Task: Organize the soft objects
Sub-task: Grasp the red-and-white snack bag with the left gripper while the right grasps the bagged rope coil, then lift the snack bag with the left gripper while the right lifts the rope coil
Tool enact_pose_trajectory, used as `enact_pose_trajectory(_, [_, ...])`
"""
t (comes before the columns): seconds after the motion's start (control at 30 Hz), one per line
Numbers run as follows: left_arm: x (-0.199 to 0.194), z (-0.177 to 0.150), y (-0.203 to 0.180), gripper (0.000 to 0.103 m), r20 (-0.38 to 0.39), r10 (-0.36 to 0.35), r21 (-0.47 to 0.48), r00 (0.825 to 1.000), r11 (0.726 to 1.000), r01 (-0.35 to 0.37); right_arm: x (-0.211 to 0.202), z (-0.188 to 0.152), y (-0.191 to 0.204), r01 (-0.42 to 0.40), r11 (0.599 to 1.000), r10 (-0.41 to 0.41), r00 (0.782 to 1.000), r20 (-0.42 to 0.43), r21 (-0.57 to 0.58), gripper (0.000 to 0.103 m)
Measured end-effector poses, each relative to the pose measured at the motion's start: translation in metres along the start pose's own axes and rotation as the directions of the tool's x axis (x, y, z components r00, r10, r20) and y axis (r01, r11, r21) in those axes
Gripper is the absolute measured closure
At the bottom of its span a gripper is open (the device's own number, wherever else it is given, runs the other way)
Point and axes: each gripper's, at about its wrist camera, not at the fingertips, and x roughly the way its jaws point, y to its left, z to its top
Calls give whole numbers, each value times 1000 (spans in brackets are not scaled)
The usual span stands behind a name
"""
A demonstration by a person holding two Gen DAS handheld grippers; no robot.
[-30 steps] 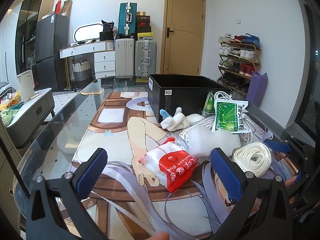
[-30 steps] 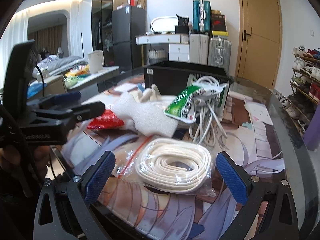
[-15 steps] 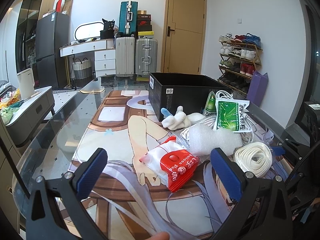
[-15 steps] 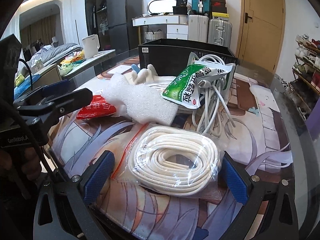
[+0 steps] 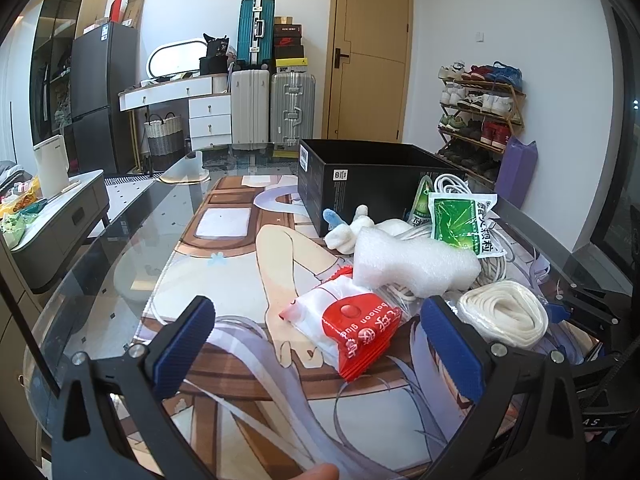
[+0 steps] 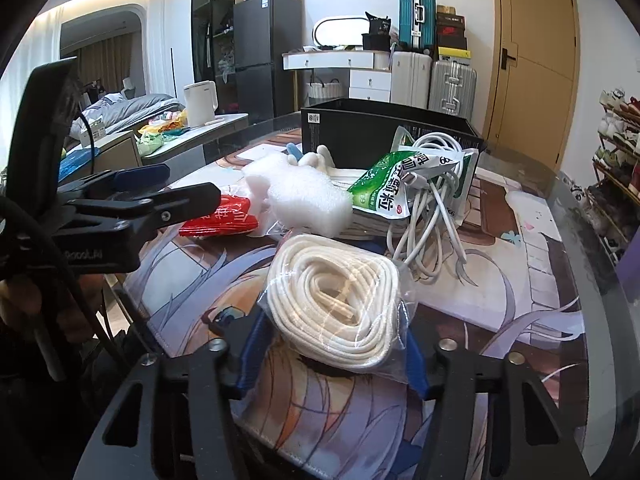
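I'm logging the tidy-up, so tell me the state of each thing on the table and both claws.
Rope bag: pinched between the right claw's pads.
Right claw: just closed on the rope bag.
Left claw: open, holding nothing.
Red packet: lying flat, untouched.
Foam: resting on the pile.
Green packet: lying on the cables.
Black box: open-topped, upright.

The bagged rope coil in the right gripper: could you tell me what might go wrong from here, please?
1. The right gripper has just been closing on the bagged rope coil; it squeezes soft rope through slick plastic, so the coil may slip or sag out when lifted.
2. The white cable bundle lies against the bag's far edge, so a loop might drag along.
3. The black box sits behind the pile; a low carry could knock the foam piece or green packet.
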Motion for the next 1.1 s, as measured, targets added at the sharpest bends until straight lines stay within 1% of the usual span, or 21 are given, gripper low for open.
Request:
enact_pose_trajectory(0.07, [1, -1, 0, 0, -7, 0, 1, 1000, 1000, 0, -3, -1, 0, -3, 1000, 3, 1000, 12, -2, 50])
enact_pose_trajectory(0.23, [4, -2, -1, 0, -27, 1, 4, 1000, 1000, -1, -14, -4, -1, -13, 1000, 13, 999, 53, 4, 51])
enact_pose_trajectory(0.47, [11, -1, -2, 0, -70, 0, 7, 998, 1000, 1, -37, -5, -11, -31, 998, 23, 988, 154, 52, 51])
enact_pose_trajectory(0.57, [17, -2, -7, 0, -99, 1, 19, 995, 1000, 1, -42, -3, -15, -18, 997, 5, 984, 178, 72, 51])
enact_pose_trajectory(0.63, [20, -1, -10, 0, -115, 9, 27, 993, 1000, -6, -43, -2, -17, -18, 996, 3, 984, 181, 82, 51])
enact_pose_trajectory(0.7, [23, -1, -11, 0, -124, 2, 23, 992, 1000, 1, -43, -2, -17, -18, 997, 2, 983, 183, 81, 51])
enact_pose_trajectory(0.93, [34, 4, 0, 1, -177, -6, -47, 984, 999, -3, -43, -2, -19, -20, 996, 4, 982, 186, 85, 51])
enact_pose_trajectory(0.97, [34, 5, 1, 1, -180, -7, -54, 984, 999, -3, -44, -2, -18, -18, 996, 2, 982, 188, 84, 51])
enact_pose_trajectory(1.03, [36, 5, 0, 6, -194, -16, -56, 981, 998, 5, -44, -2, -18, -20, 996, 4, 982, 189, 84, 51])
enact_pose_trajectory(1.1, [36, 5, -2, 13, -197, -4, -39, 980, 999, -4, -43, -2, -18, -22, 996, 6, 982, 189, 82, 51])
